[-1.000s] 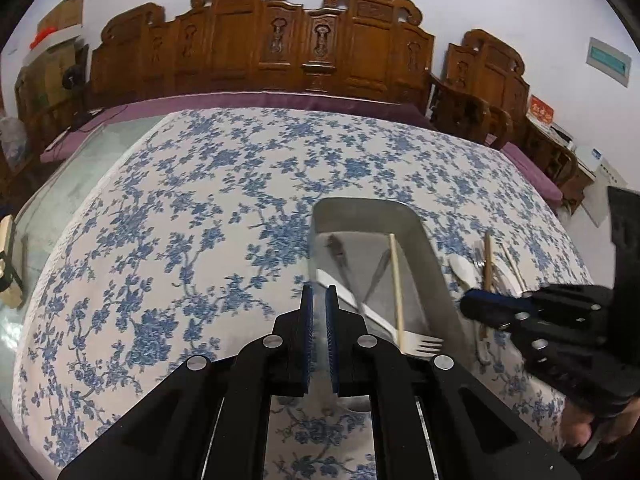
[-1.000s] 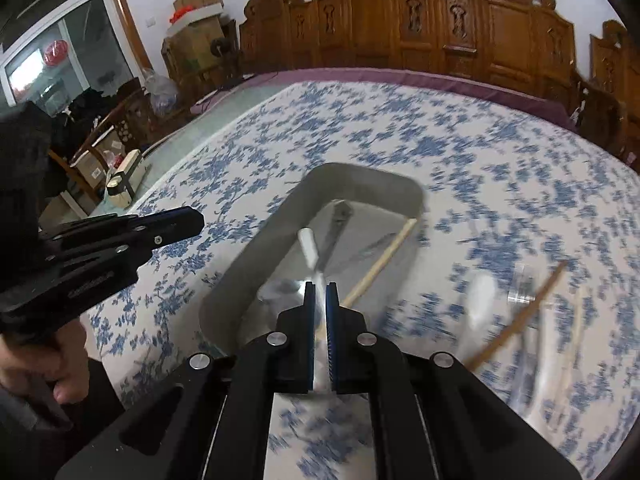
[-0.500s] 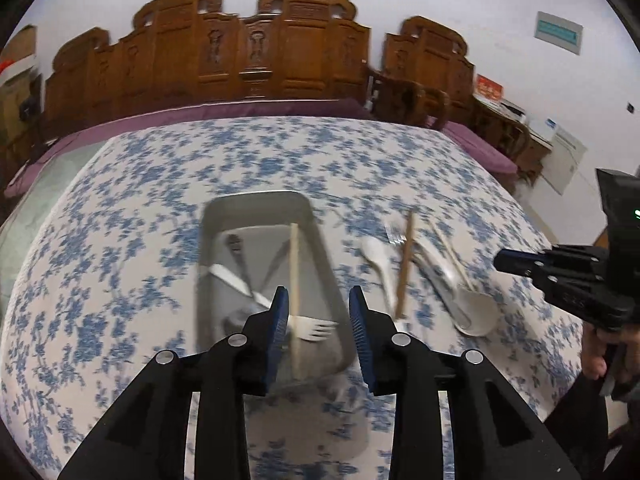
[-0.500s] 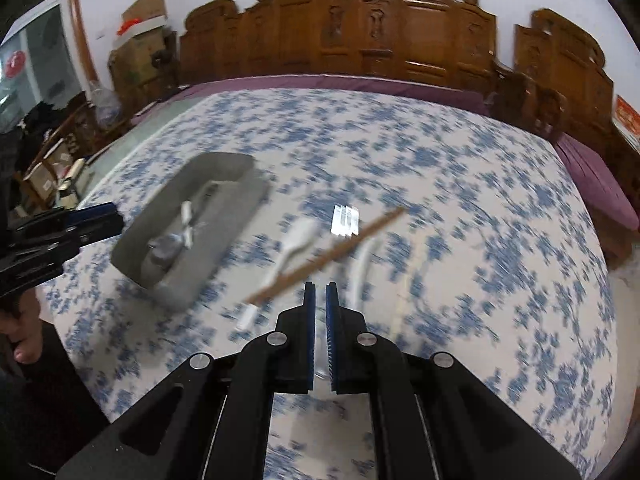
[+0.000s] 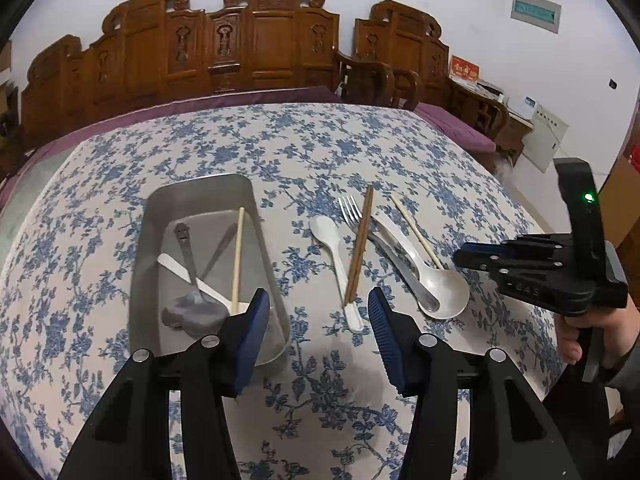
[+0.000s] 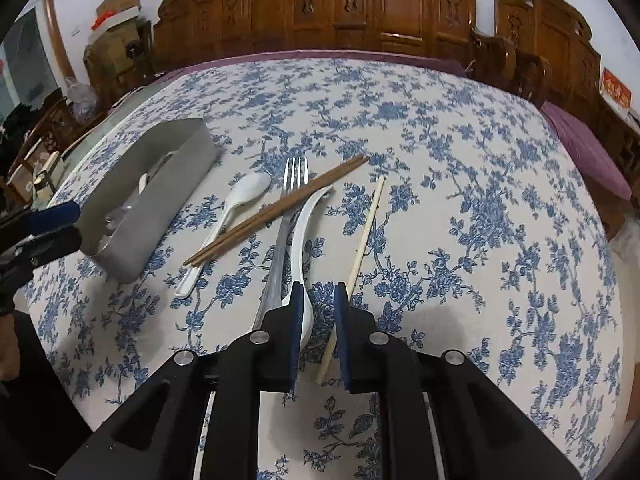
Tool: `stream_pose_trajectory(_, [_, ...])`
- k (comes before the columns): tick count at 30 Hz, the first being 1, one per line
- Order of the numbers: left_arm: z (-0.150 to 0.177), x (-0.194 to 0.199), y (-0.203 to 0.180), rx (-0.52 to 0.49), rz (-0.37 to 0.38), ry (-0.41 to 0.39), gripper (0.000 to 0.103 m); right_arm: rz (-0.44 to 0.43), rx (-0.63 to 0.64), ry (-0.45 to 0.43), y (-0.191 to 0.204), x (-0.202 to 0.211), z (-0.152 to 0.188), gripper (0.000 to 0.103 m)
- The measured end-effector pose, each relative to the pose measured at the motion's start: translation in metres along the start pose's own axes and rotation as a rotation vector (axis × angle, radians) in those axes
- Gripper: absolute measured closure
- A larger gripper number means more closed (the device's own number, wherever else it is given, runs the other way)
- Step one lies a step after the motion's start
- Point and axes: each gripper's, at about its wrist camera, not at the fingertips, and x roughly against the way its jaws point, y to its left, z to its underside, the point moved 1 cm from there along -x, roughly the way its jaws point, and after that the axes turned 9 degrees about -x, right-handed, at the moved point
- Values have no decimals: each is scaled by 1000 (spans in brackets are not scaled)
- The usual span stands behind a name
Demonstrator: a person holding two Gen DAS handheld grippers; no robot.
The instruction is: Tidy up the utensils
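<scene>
A grey metal tray [image 5: 264, 236] [image 6: 176, 172] holds a metal spoon [image 5: 188, 256], a white fork [image 5: 192, 280] and a pale chopstick [image 5: 238, 256]. Right of it on the cloth lie a small white spoon [image 5: 332, 248] [image 6: 236, 204], brown chopsticks [image 5: 360, 244] [image 6: 276, 210], a metal fork [image 5: 352, 212] [image 6: 286, 216], a large white spoon [image 5: 436, 284] [image 6: 302, 236] and a pale chopstick [image 5: 416, 232] [image 6: 364, 240]. My left gripper [image 5: 318, 312] is open and empty above the small spoon's handle. My right gripper [image 6: 318, 304] is slightly open and empty over the large spoon.
The table [image 5: 280, 140] wears a blue floral cloth and drops off at the front and right edges. Carved wooden chairs [image 5: 260, 40] line the far side. The right gripper also shows in the left wrist view [image 5: 476, 254], at the table's right edge.
My left gripper has opened wide and swung right, from over the tray to the loose utensils. My right gripper has swung right off the tray, descended over the large spoon and opened slightly.
</scene>
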Motion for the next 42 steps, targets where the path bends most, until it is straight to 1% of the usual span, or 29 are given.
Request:
stream_pose_trajectory(4, [2,-7,-6,-3,15,8,54,-22,12,21,5,-13,-7,86])
stream_pose_trajectory(11, [7,-20,-17,-22,26,39,54,-17,39,94,9,-45,-15,86])
stream_pose_trajectory(15, [9,-23,-22,-36,31,47,54,-38,33,105,6,-49,-16,86])
stream_pose_trajectory(17, [10,-26,-25,-42,33,55,54,-43,39,128,7,-53,-15,86])
stream_pose_trajectory(18, [11,-27,-26,-44,34,58,54,-43,46,132,8,-54,-14,86])
stream_pose_trajectory(20, [12,-29,-28,-49,34,67,54,-44,57,128,9,-54,-12,90])
stream_pose_trajectory(21, [13,-29,-28,-51,33,69,54,-45,61,123,10,-51,-12,95])
stream_pose_trajectory(25, [15,-33,-27,-50,29,81,54,-33,76,88,11,-36,-11,98])
stream_pose_trajectory(27, [17,-35,-28,-46,29,84,54,-38,74,70,11,-25,-10,99])
stream_pose_trajectory(32, [19,-40,-34,-56,20,92,54,-12,78,9,9,7,-3,99])
stream_pose_trajectory(35, [19,-44,-38,-58,20,100,55,-21,68,-18,3,25,2,99])
stream_pose_trajectory(38, [16,-47,-42,-61,15,104,56,-39,48,-38,-4,40,8,99])
stream_pose_trajectory(40, [10,-49,-44,-68,17,105,62,-45,41,-50,-7,47,13,99])
stream_pose_trajectory(42, [5,-51,-46,-82,6,111,64,-50,33,-59,-11,53,18,99])
